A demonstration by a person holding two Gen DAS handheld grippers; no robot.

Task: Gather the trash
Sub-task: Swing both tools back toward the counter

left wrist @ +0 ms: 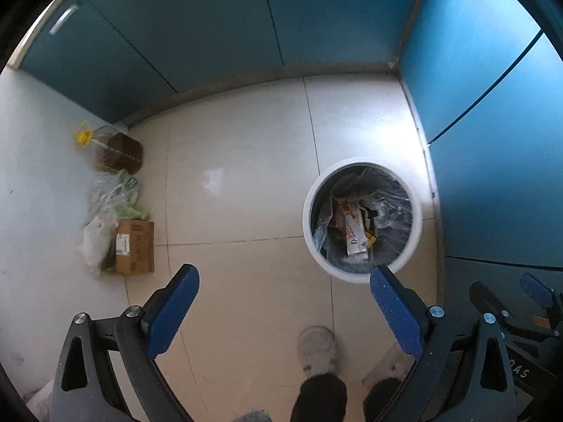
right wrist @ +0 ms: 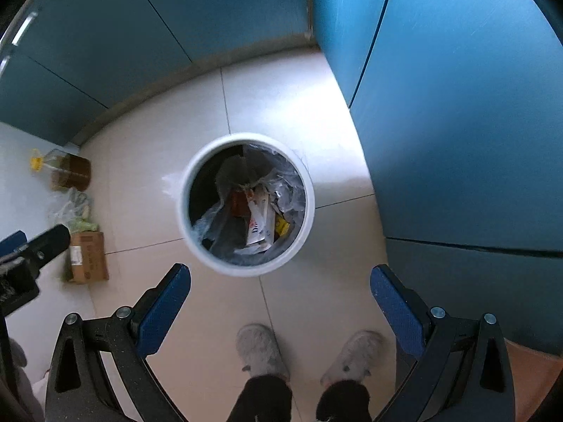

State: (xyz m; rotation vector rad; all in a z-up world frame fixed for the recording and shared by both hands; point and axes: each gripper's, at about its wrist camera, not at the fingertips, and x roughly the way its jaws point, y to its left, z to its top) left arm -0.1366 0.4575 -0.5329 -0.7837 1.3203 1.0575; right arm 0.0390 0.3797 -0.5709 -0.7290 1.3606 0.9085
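A white round trash bin (left wrist: 418,225) stands on the tiled floor, lined with a clear bag and holding paper packaging (left wrist: 355,232) and wrappers. It also shows in the right wrist view (right wrist: 183,211), with the packaging (right wrist: 258,223) inside. My left gripper (left wrist: 283,283) is open and empty, held above the floor to the left of the bin. My right gripper (right wrist: 279,281) is open and empty, just in front of the bin. The right gripper also shows at the left wrist view's right edge (left wrist: 510,295). The left gripper shows at the right wrist view's left edge (right wrist: 35,242).
Blue cabinets (left wrist: 211,28) line the back and the right side (right wrist: 457,123). By the left wall stand an oil bottle (left wrist: 116,151), a plastic bag (left wrist: 112,193) and a cardboard box (left wrist: 135,248). The person's slippered feet (right wrist: 260,351) stand on the floor below.
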